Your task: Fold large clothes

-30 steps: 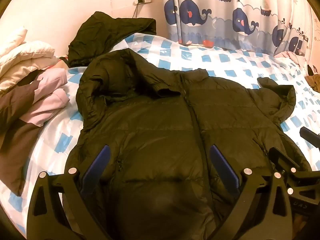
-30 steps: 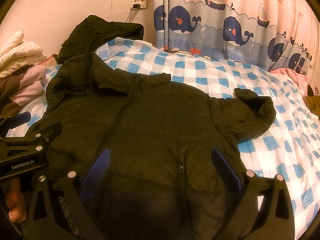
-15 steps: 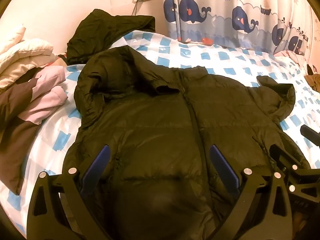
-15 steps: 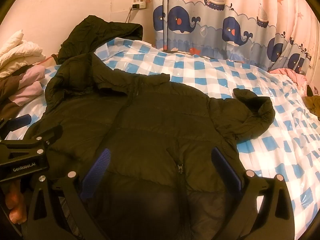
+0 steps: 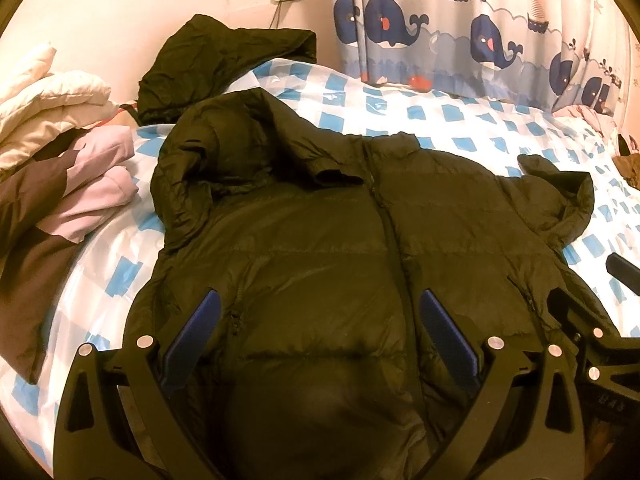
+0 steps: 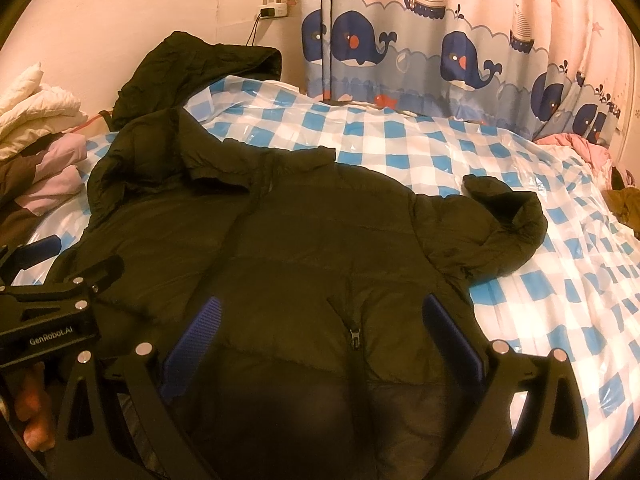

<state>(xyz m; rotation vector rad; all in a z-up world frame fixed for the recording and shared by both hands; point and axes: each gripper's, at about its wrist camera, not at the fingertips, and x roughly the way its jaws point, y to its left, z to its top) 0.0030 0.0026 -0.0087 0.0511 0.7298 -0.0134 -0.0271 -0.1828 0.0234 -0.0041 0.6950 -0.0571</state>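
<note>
Left wrist view: you are holding the left tool (image 5: 316,332) and right tool (image 6: 320,332) wide open, gripping nothing, over the jacket (image 5: 360,248) lying flat mid-bed (image 6: 400,152), likely lining up the first fold.

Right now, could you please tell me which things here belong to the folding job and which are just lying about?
Job: dark puffer jacket, left gripper, right gripper.

Lying about: second dark jacket, pile of pale clothes, whale curtain, pink garment.
</note>
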